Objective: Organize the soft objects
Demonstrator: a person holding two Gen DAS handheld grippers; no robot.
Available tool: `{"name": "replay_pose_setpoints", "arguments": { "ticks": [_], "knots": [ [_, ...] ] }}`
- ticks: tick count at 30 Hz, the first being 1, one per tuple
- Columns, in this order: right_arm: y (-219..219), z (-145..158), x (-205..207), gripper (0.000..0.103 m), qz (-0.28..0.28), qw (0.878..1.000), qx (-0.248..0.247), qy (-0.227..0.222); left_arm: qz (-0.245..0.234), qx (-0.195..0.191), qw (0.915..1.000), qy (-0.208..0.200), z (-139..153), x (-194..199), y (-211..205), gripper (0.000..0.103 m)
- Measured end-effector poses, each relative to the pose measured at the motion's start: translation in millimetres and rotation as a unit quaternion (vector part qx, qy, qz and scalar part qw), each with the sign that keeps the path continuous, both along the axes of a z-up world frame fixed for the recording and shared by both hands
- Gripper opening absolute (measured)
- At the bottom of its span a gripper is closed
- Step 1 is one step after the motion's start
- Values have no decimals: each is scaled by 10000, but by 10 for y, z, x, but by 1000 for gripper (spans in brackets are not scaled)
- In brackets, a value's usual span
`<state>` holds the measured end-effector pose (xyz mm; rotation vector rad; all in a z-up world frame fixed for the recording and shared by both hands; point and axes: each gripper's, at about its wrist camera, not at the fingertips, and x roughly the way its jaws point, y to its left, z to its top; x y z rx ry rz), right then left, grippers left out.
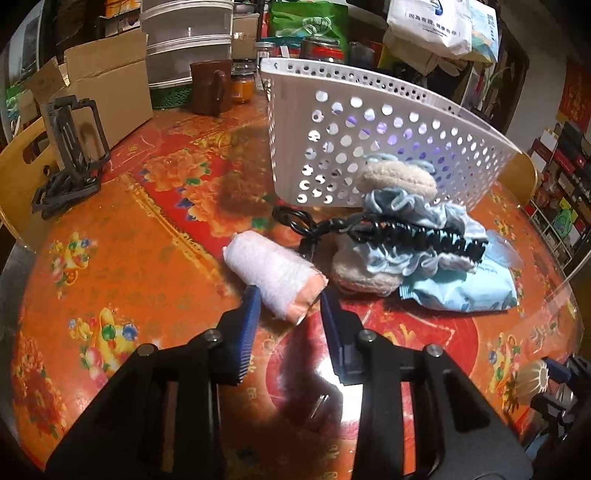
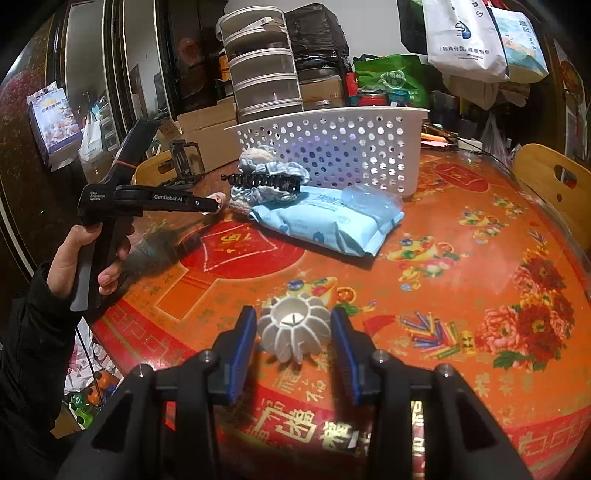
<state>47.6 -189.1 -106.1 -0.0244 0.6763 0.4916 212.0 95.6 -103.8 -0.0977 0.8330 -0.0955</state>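
**Rolled towel gripped before perforated basket**

Fuzzy pink rolled towel (image 1: pixel 273 275), cylindrical, clamped between left gripper (image 1: pixel 286 301) pads. Right gripper (image 2: pixel 293 325) pinches a ribbed white ball (image 2: pixel 293 330). Beyond: scrunchie pile (image 1: pixel 406 225), then perforated plastic basket (image 1: pixel 369 136).

A brown cardboard box (image 1: pixel 110 74) sits at the back of the shiny orange and red flowered surface (image 1: pixel 110 258), and a black plastic stand (image 1: pixel 72 147) is just in front of it. Behind them is a tall stack of clear plastic drawers (image 2: pixel 264 74), with a brown leather pouch (image 1: pixel 210 88) and a small glass jar of orange stuff (image 1: pixel 242 86) close by. A white paper bag with blue print (image 2: pixel 458 33) hangs up high, above a green bag (image 2: pixel 391 81).
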Motion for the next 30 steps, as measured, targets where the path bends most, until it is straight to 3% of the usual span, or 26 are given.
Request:
{"name": "replay_pose_setpoints", "arguments": {
  "ticks": [8, 13, 14, 15, 18, 22, 30],
  "knots": [
    [-26, -4, 15, 40, 12, 10000, 41, 28, -15, 78, 9999, 71, -61, -48, -40, 27],
    [-26, -6, 13, 40, 9, 10000, 47, 28, -37, 220, 9997, 56, -50, -57, -87, 29],
    [-29, -5, 13, 40, 10, 10000, 52, 29, -30, 222, 9997, 59, -49, -51, -95, 37],
    [-32, -5, 12, 40, 11, 10000, 55, 31, -27, 221, 9997, 75, -49, -44, -105, 53],
    [-31, -4, 13, 40, 10, 10000, 40, 34, -25, 352, 9993, 141, -40, 29, -136, 86],
    [-30, -9, 15, 40, 7, 10000, 62, 33, -65, 671, 9975, 206, -48, 176, -123, 87],
    [-33, -16, 17, 40, 11, 10000, 75, 34, -13, 441, 9975, 545, -174, 473, 72, 85]
  ]
}}
